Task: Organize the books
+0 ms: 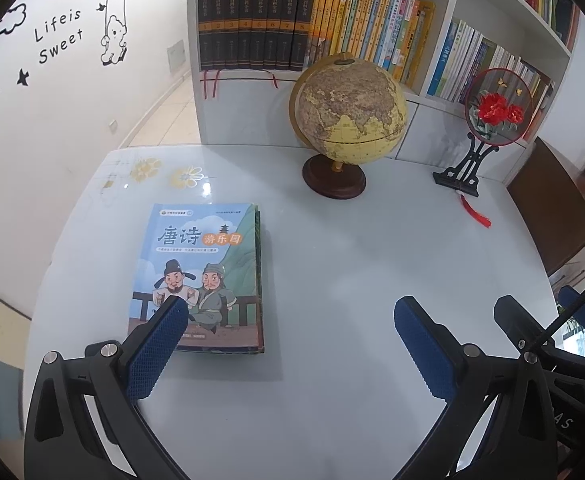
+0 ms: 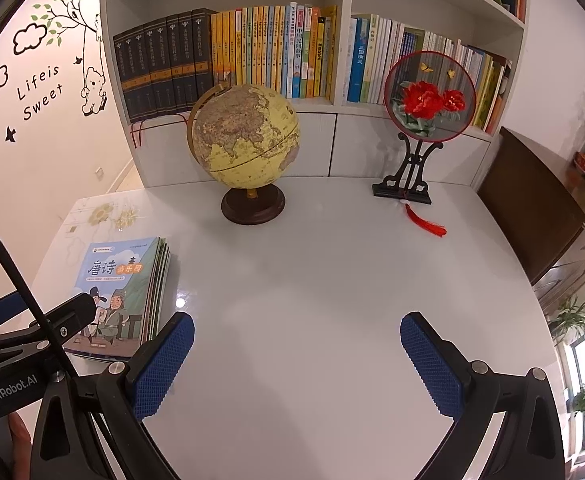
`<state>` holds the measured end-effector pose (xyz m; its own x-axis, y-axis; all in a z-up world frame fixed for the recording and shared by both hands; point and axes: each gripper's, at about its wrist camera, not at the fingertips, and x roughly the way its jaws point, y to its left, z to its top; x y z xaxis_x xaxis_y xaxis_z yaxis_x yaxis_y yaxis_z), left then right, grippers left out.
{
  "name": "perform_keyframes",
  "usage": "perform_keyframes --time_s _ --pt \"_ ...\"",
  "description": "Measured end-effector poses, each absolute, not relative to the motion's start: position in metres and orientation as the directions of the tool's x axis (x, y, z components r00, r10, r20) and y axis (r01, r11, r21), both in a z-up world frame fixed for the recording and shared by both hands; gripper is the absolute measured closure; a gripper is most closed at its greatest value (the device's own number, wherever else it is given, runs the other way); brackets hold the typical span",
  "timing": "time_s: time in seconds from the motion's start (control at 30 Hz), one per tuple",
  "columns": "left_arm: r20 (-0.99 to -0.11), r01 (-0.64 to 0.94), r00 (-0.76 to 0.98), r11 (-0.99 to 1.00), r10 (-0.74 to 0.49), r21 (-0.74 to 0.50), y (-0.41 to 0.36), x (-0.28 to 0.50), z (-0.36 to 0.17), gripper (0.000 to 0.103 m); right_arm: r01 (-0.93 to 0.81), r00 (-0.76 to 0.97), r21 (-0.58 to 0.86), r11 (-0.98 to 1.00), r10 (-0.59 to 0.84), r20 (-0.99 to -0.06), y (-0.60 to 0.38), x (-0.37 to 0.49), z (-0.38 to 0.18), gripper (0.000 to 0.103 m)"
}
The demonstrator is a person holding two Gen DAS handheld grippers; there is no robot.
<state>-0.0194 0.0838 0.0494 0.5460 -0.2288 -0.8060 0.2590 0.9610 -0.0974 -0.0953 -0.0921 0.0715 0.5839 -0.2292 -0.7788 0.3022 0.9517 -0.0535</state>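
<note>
Several thin books (image 1: 200, 276) lie stacked flat at the bench's (image 1: 352, 280) left side, edges roughly squared. Left gripper (image 1: 288, 320) hovers just above stack's near edge, jaws wide, holding nothing. Right gripper (image 2: 296, 344) over bare bench, jaws wide, empty. Globe (image 1: 346, 108) and fan stand (image 1: 492, 112) behind. Stacking looks done; shelving onto the bookcase (image 2: 332, 108) perhaps remains.

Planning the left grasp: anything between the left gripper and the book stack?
Nothing visible. The left gripper is open, one finger already over the near corner of the book stack. The globe stands beyond the stack, toward the bookshelf, not in the approach.
</note>
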Motion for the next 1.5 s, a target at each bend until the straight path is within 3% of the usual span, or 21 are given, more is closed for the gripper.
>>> perform_keyframes --time_s 1.5 --pt "-0.811 0.248 0.563 0.969 -0.16 -0.019 0.075 -0.02 0.052 0.001 0.325 0.586 -0.055 0.944 -0.247 -0.772 -0.098 -0.099 0.074 0.0"
